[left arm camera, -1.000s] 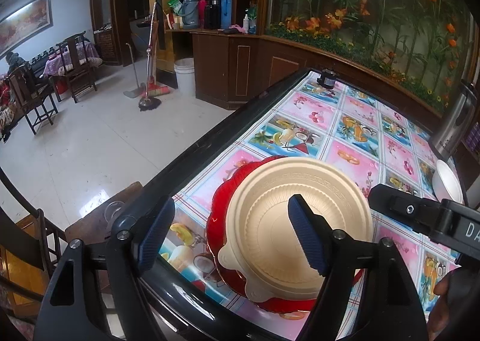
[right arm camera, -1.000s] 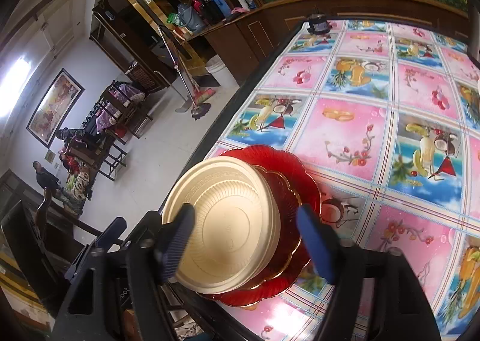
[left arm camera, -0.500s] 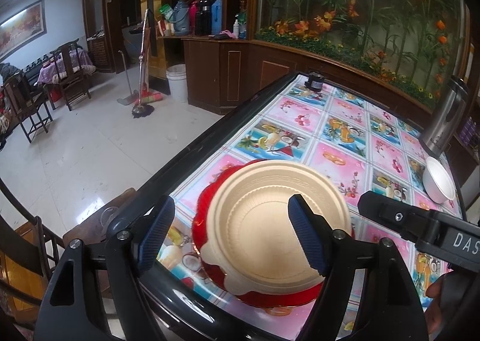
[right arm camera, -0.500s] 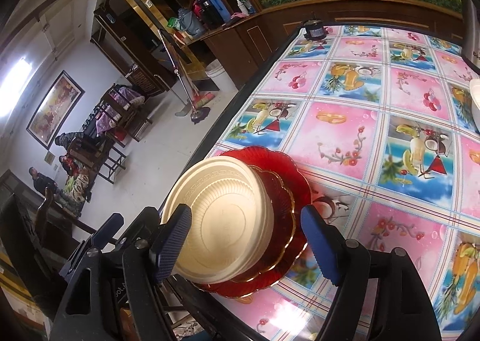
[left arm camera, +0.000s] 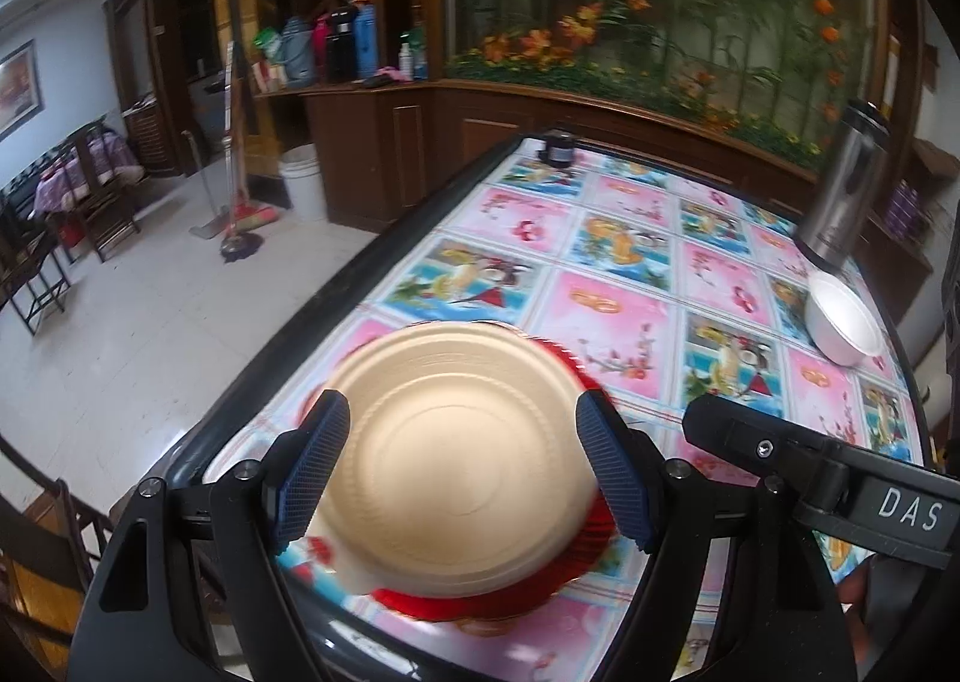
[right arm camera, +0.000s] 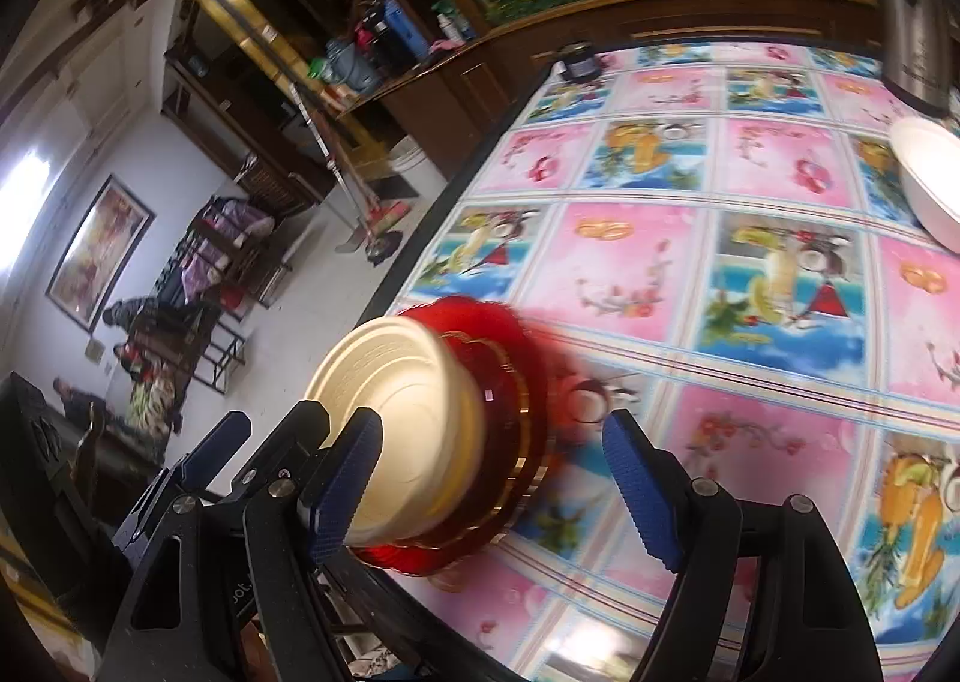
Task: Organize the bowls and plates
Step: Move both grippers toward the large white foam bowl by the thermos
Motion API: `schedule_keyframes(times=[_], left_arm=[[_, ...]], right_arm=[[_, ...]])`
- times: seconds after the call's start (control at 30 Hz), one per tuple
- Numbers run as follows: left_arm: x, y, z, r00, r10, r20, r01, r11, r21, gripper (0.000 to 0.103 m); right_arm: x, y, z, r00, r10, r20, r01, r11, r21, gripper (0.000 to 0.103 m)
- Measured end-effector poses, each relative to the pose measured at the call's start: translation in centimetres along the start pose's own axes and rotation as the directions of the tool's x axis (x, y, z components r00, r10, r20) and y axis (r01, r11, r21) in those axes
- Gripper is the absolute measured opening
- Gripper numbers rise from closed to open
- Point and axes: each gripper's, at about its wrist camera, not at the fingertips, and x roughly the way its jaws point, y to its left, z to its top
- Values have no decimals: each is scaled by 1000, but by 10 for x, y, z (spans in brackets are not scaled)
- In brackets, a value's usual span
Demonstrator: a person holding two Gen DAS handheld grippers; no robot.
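Worktop (left arm camera: 606, 316) with the pink-and-blue fruit-print cover carries everything. Tall steel flask (left arm camera: 843, 196) stands at its 2 o'clock corner in the left wrist view.

We read the task as mostly stacked. Wide scalloped red glass plate (right arm camera: 480, 316) sits at the near-left edge, 6 o'clock in the left view. On it lies a smaller gold-rimmed red plate (right arm camera: 510, 412), and a beige moulded-fibre bowl (left arm camera: 456, 454) sits on top, mouth up. What looks left: the white foam bowl (left arm camera: 843, 325) alone, well apart at 3 o'clock, just beside the flask. Probably that joins the stack, or the bowls get their own pile; we can't say which.

Left gripper (left arm camera: 465, 472): jaws wide apart, blue pads flanking the beige bowl in frame. Motion blur hides whether either pad touches the rim; no squeeze visible, so we call it empty.

Right gripper (right arm camera: 492, 490): also spread wide, holding nothing. It points at the stack's right flank, 7 o'clock in its own view, with the left pad overlapping the beige bowl in frame. Contact unclear.
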Motion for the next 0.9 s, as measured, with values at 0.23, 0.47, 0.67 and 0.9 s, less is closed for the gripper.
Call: schedule_keyframes(times=[0.23,0.47,0.67,0.9], left_arm=[[6,-44,1,996,-80,-28,82,994,74,78],[18,-95,0,985,-153,-82,163,977,134,78],[37,-138,-2,974,-180,-139,203,963,175,78],[68,-181,1,951,-214,-223,254,952,172,78]], right_arm=[[-24,-42,-4,998,-48,34,44,994,102,78],[-52,-92,-11,991,-114,68,99,976,193,81],[-71,-142,-9,984,-158,78,132,955,267,81],[-89,-204,-2,976,-196,91,152,921,360,81]])
